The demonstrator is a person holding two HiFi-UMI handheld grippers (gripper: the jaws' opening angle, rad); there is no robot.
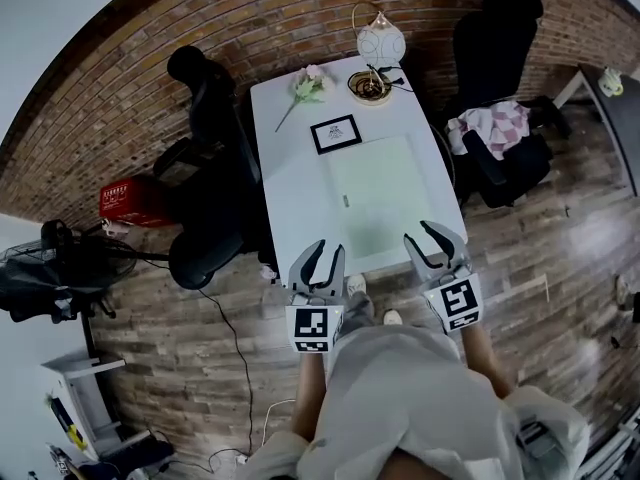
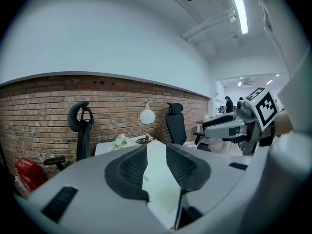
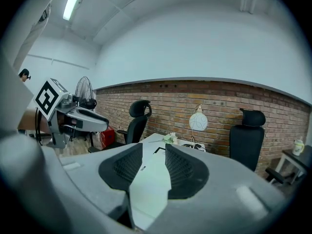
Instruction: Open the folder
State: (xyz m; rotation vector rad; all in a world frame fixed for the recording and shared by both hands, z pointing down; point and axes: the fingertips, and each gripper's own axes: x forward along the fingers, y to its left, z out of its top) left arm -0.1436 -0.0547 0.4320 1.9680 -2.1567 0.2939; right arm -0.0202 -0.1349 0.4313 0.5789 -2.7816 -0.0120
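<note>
A pale green folder (image 1: 378, 200) lies flat and closed on the white table (image 1: 290, 183), on its right half. Both grippers hover side by side at the table's near edge and point along it. My left gripper (image 1: 325, 254) is open, just left of the folder's near corner, with nothing between its jaws. My right gripper (image 1: 430, 236) is open too, over the folder's near right corner, and also holds nothing. In the left gripper view the folder (image 2: 161, 186) shows through the gap of the left gripper (image 2: 156, 154). In the right gripper view the folder (image 3: 150, 185) lies below the right gripper (image 3: 153, 152).
A black-framed card (image 1: 335, 133), a flower sprig (image 1: 308, 86), a small bowl (image 1: 370, 88) and a round white lamp (image 1: 380, 40) sit at the table's far end. Black office chairs (image 1: 205, 158) (image 1: 495, 53) flank the table. A red box (image 1: 130, 200) is on the floor.
</note>
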